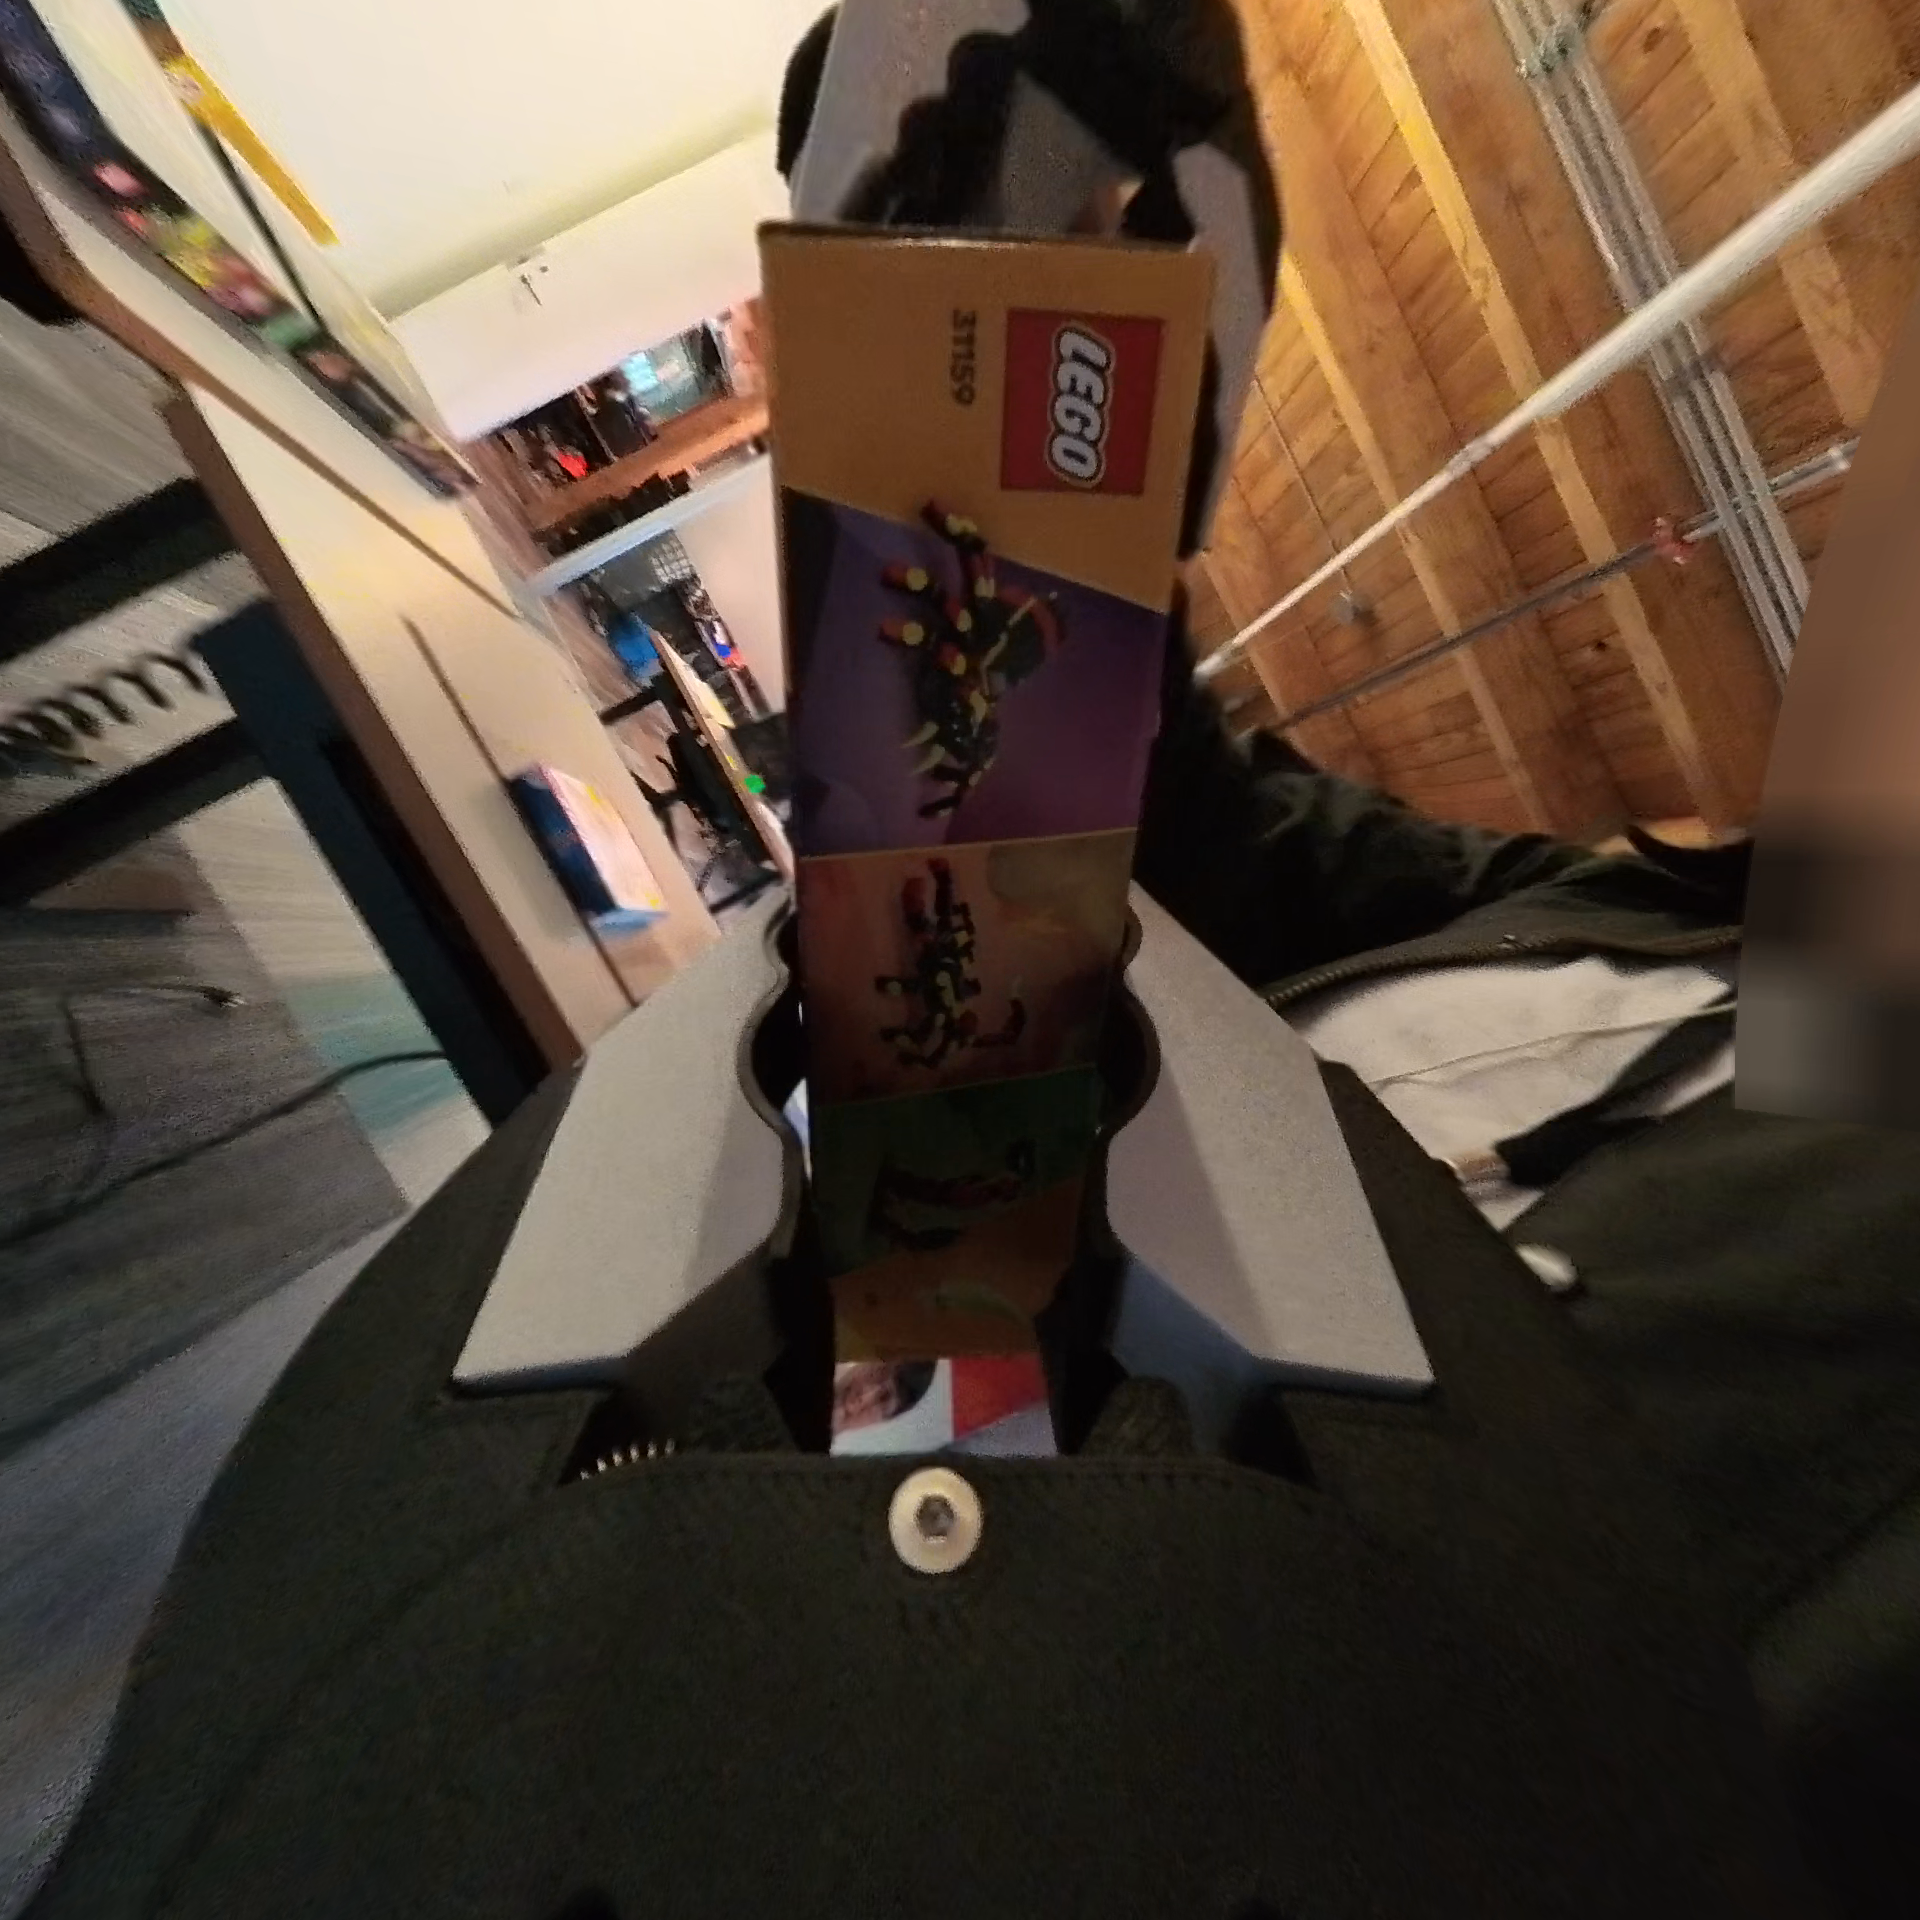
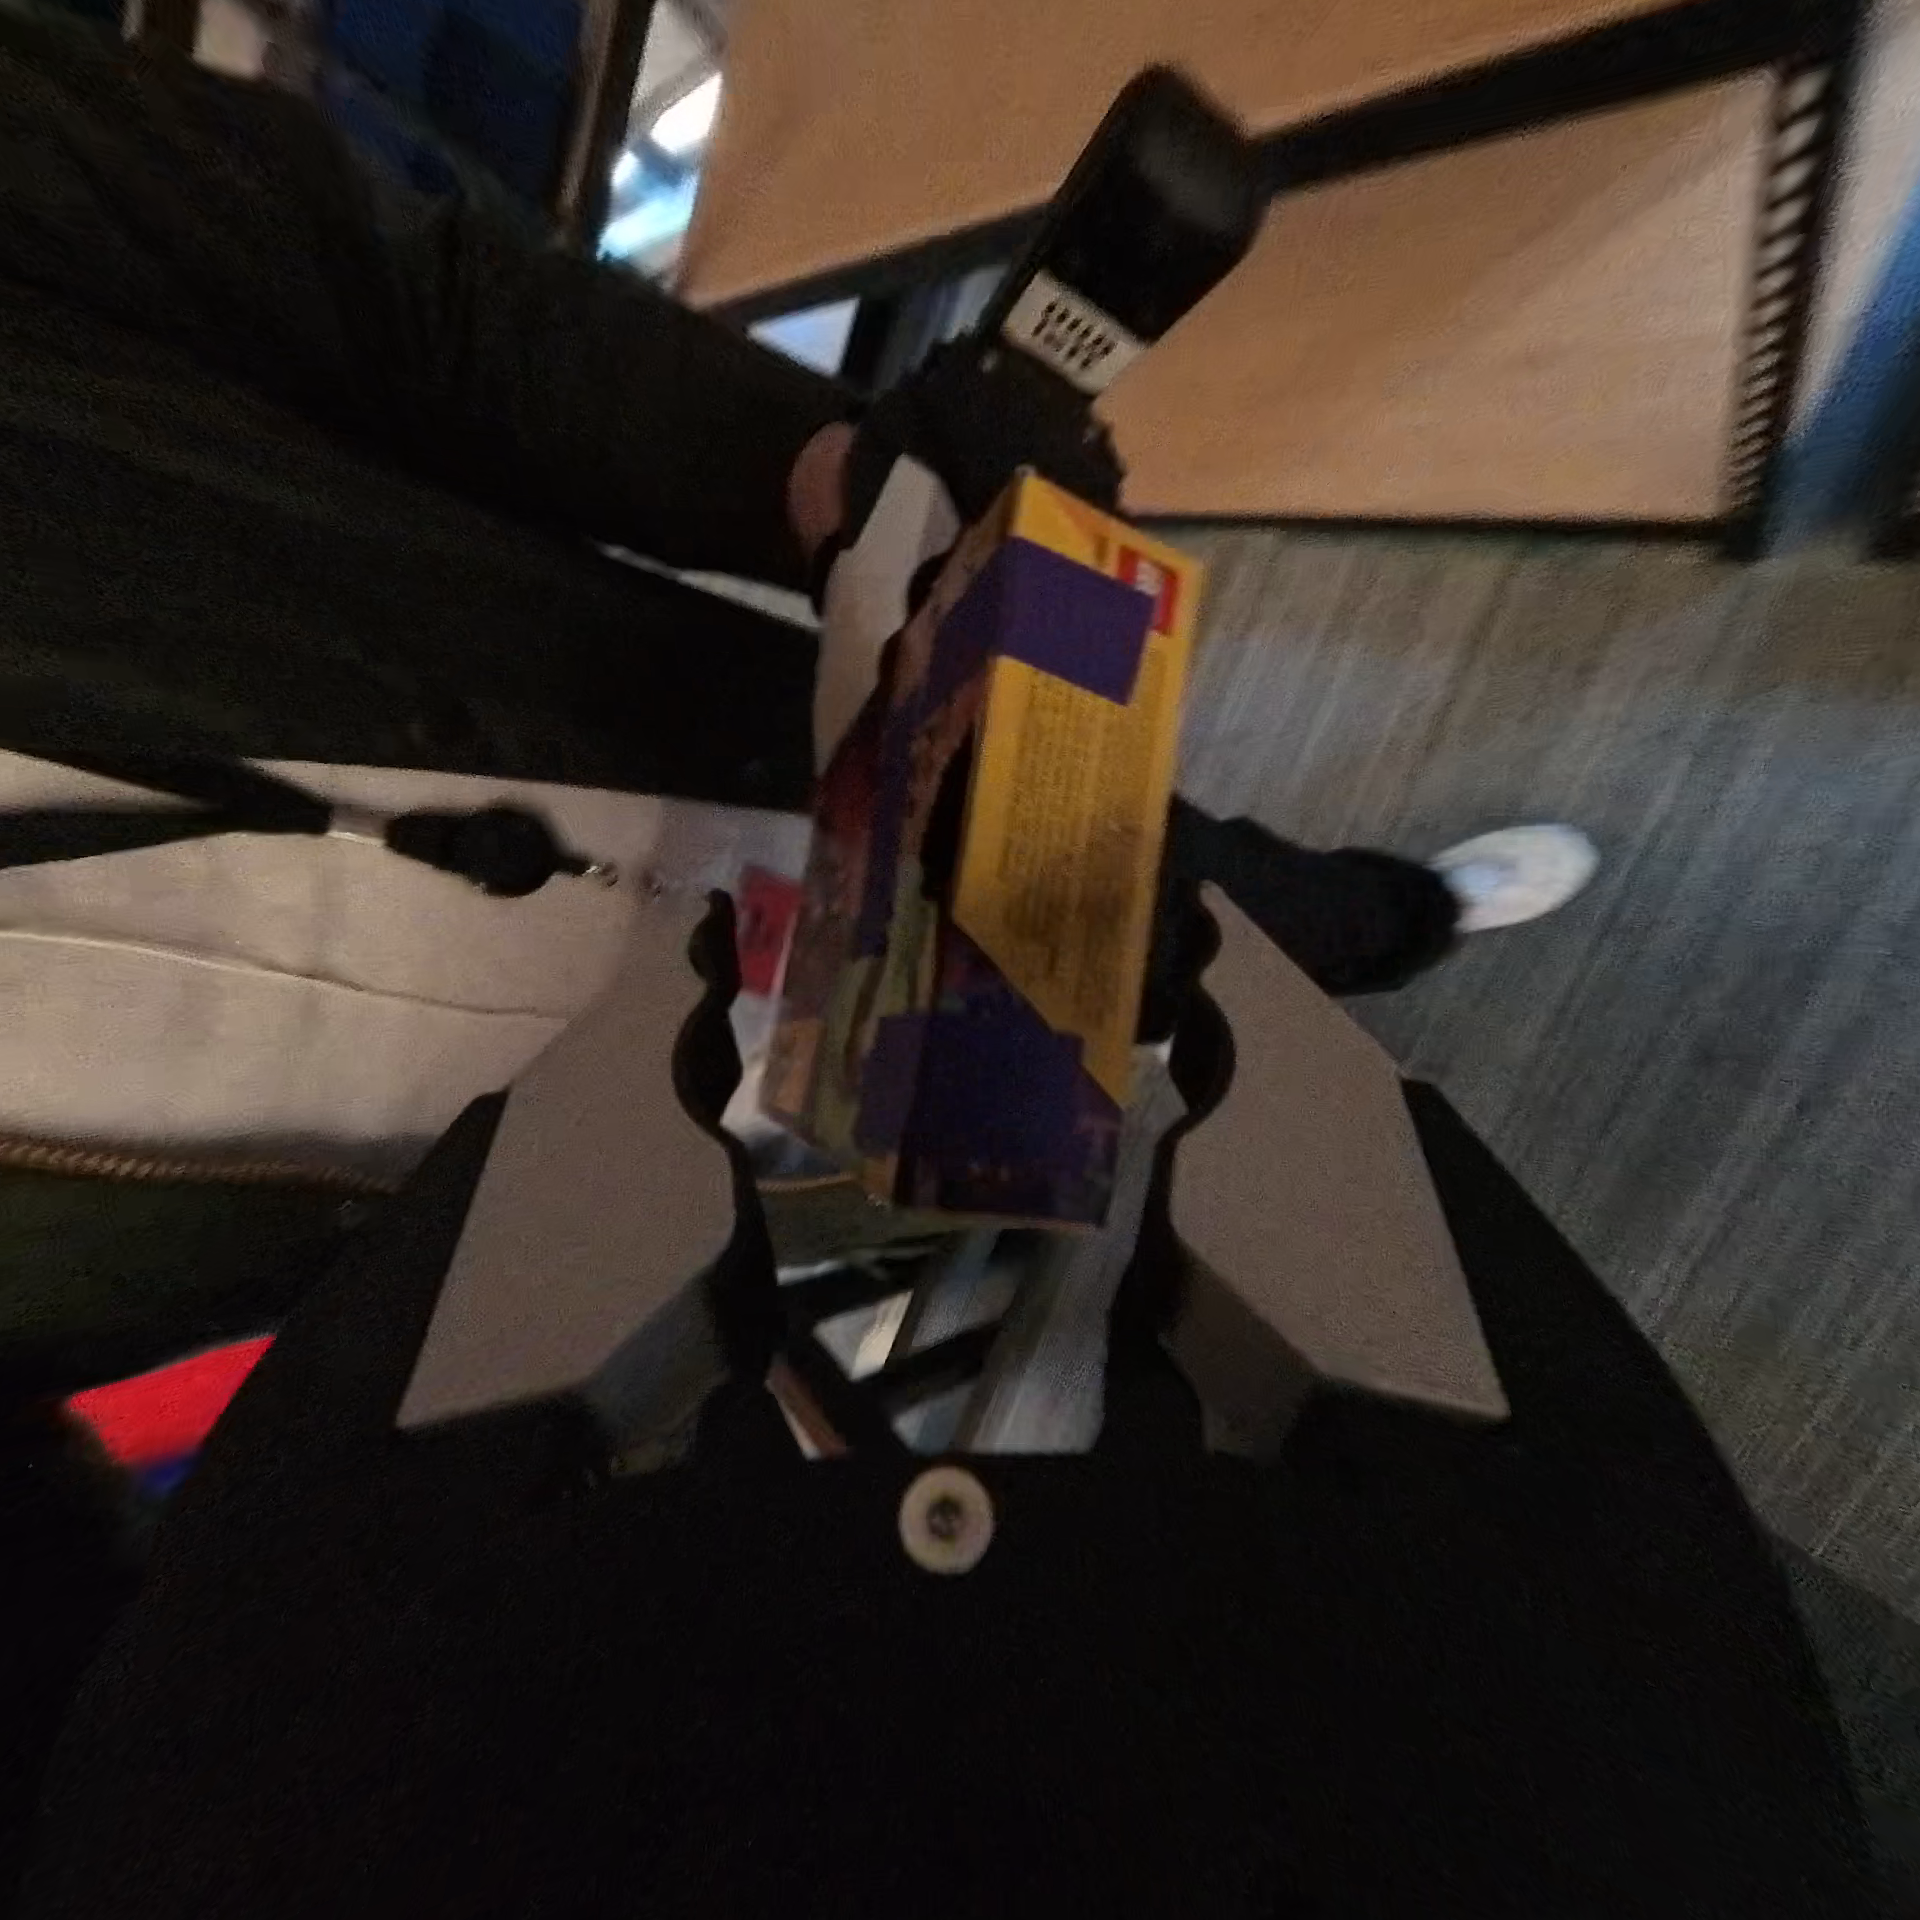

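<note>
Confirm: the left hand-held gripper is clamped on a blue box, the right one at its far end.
Not blue: the left wrist view shows the box yellow with purple panels. The left hand-held gripper is clamped on it, the right hand-held gripper at its far end.

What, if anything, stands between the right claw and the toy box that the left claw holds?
Nothing visible does. The toy box lies between the open fingers of the right claw, with a gap showing beside it on one side. The left claw is clamped on the box's other end.
</note>
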The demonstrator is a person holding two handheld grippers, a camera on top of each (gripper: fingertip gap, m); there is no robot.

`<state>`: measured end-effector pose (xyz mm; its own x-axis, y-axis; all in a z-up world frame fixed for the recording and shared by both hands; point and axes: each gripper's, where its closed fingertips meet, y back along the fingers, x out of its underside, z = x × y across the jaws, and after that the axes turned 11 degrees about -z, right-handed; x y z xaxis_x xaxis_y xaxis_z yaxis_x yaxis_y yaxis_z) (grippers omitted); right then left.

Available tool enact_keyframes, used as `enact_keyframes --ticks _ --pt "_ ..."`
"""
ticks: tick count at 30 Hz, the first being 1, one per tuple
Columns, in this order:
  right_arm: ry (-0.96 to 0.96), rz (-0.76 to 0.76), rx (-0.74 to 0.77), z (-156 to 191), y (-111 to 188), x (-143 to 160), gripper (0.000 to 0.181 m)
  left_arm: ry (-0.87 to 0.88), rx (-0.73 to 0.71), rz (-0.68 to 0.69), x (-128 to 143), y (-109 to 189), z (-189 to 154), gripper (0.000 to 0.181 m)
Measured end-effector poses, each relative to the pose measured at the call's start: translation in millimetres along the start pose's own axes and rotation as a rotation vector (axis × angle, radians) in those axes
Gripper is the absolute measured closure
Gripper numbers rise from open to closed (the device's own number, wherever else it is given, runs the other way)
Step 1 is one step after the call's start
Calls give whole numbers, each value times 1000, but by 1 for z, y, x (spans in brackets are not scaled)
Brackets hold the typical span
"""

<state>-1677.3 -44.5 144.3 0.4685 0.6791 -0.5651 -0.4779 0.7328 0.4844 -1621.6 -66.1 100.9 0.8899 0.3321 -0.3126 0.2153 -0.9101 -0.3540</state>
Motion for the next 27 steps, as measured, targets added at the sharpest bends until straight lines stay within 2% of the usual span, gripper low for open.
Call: enact_keyframes --ticks 4,6,9,13,16,19,22,24,27 --pt "-60 326 -38 -100 8 -14 107 -77 -48 39 -83 -8 48 127" --pt "-86 354 -82 -135 14 -36 109 -89 -91 56 -127 -10 70 127" --pt "-145 424 -167 -176 40 -61 125 -86 -133 91 -184 -19 94 127" --pt "-150 459 -224 -233 76 -87 127 -64 -173 132 -247 -35 126 128" --pt "-120 493 -248 -284 105 -94 127 -40 -189 101 -291 -52 163 128" --pt "-112 511 -294 -339 136 -103 127 22 -193 -26 -337 -73 202 127" --pt "-118 516 -319 -388 163 -118 128 13 -213 -232 -386 -83 235 126" --pt "-115 555 -307 -420 177 -127 128 -104 -335 -352 -413 -69 259 128" --pt "-90 648 -217 -477 186 -139 128 -196 -556 -592 -436 -15 283 126"
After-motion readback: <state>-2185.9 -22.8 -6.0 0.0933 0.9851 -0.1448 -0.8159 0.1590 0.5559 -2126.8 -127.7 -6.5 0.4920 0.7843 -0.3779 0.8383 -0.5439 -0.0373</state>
